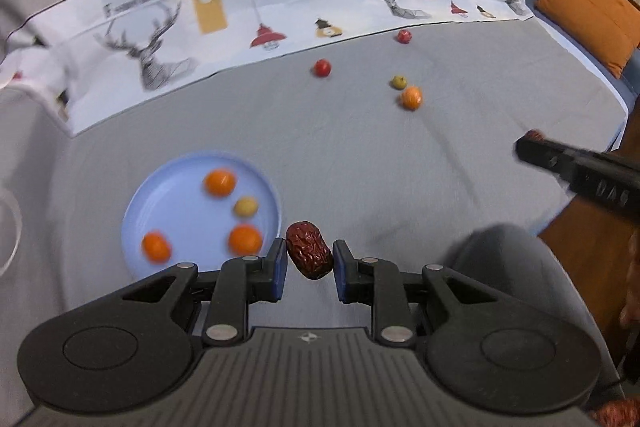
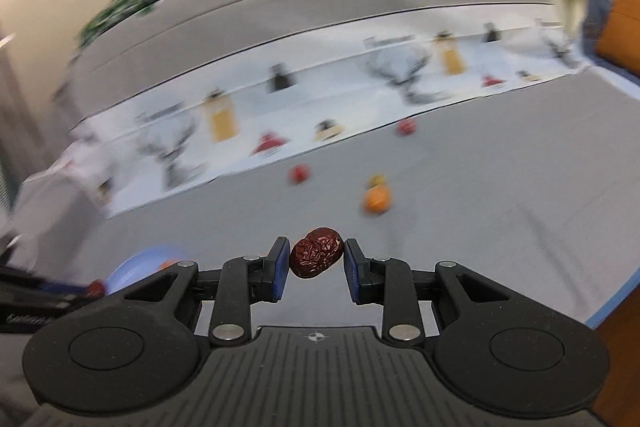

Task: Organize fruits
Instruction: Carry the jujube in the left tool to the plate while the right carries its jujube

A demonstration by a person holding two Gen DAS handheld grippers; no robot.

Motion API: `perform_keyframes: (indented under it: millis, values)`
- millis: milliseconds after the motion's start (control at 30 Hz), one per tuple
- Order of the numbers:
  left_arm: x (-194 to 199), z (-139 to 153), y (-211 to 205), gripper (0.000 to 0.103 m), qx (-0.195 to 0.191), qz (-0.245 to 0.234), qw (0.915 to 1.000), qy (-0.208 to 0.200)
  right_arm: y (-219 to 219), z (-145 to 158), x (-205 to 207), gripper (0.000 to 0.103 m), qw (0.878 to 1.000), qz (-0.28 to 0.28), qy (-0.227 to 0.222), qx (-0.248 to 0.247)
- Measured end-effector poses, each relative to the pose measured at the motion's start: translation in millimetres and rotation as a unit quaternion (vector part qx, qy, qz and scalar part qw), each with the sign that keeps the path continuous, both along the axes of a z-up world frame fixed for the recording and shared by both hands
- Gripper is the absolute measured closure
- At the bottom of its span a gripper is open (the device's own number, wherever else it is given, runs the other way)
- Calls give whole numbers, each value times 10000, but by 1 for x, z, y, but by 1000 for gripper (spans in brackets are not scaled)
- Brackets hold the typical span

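My left gripper is shut on a wrinkled red date, held just right of a blue plate. The plate holds three orange fruits and a small yellow-green fruit. My right gripper is shut on another red date above the grey cloth. It shows in the left wrist view at the right. Loose on the cloth lie two red fruits, a green fruit and an orange fruit.
A white printed cloth with deer and lamps runs along the back of the grey surface. An orange cushion sits at the far right. The surface edge drops off at the right. A clear round rim is at the left.
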State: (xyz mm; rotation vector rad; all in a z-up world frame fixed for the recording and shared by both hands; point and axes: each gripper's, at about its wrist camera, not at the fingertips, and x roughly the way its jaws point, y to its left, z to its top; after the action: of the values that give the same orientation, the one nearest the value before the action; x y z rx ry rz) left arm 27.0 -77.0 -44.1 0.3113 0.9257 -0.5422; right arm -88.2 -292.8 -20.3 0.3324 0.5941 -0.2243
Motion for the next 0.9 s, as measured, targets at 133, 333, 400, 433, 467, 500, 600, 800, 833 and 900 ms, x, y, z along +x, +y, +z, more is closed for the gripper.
perform_keyframes:
  millis: [133,333,400,433,467,500,600,800,833,900]
  values:
    - [-30,9,32,76,20,190,9997,-135,48,5,-12,72,9988,465,130,13]
    - [-65,23,73,76,-24,534,9979,-353,107,18,-32,72,9927,1191,71,-192]
    - [-74,29,85,76,-74,677,9969,-407,122,24,-39,72,9903,1355,-13,-301]
    - [-80,33,90,76,-101,735,9961,-477,128,26,-41,72,9891,1429,-51,-353]
    - [-84,36,95,76,-136,787,9953,-545,134,29,-45,72,9876,1509,-98,-418]
    - [-89,39,100,76,-181,848,9944,-604,139,31,-46,72,9864,1574,-136,-456]
    - [-101,48,114,76,-296,1032,9916,-720,153,37,-54,73,9822,1761,-259,-597]
    - [-119,59,126,76,-422,1216,9886,-782,172,44,-71,72,9745,2030,-418,-862]
    - [-121,60,127,76,-432,1222,9883,-804,174,44,-72,72,9738,2050,-433,-885]
    - [-125,63,129,76,-463,1238,9876,-852,176,47,-75,73,9727,2071,-476,-935]
